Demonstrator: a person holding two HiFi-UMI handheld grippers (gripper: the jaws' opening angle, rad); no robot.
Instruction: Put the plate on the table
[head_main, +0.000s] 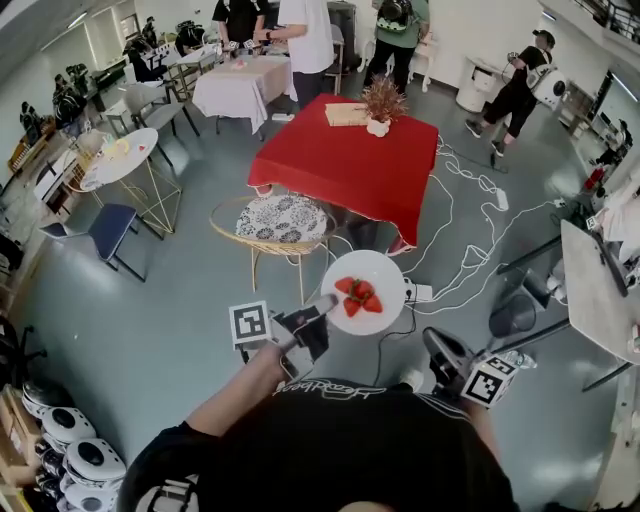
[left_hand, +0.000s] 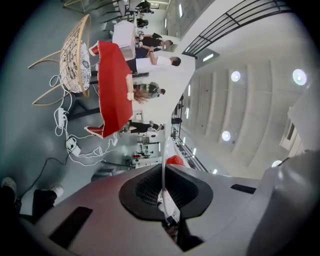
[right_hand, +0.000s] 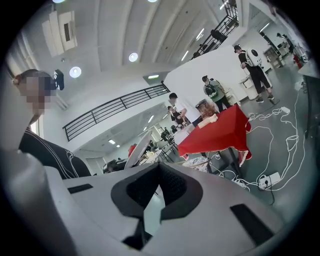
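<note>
A white plate (head_main: 385, 268) with strawberries (head_main: 358, 295) hangs over the grey floor. My left gripper (head_main: 322, 305) is shut on its near rim. In the left gripper view the plate's thin edge (left_hand: 164, 160) runs between the shut jaws of the left gripper (left_hand: 164, 186), with a strawberry (left_hand: 175, 160) beyond. The red-clothed table (head_main: 350, 165) stands ahead, past a chair. My right gripper (head_main: 440, 352) is held low at the right, shut and holding nothing. The right gripper view shows this gripper (right_hand: 159, 172), the tilted plate (right_hand: 140, 149) and the red table (right_hand: 217, 132).
A wicker chair with a patterned cushion (head_main: 275, 220) stands between me and the red table. The table carries a dried plant in a white vase (head_main: 381, 105) and a wooden box (head_main: 346, 114). White cables (head_main: 455, 255) trail on the floor at right. People stand at the back.
</note>
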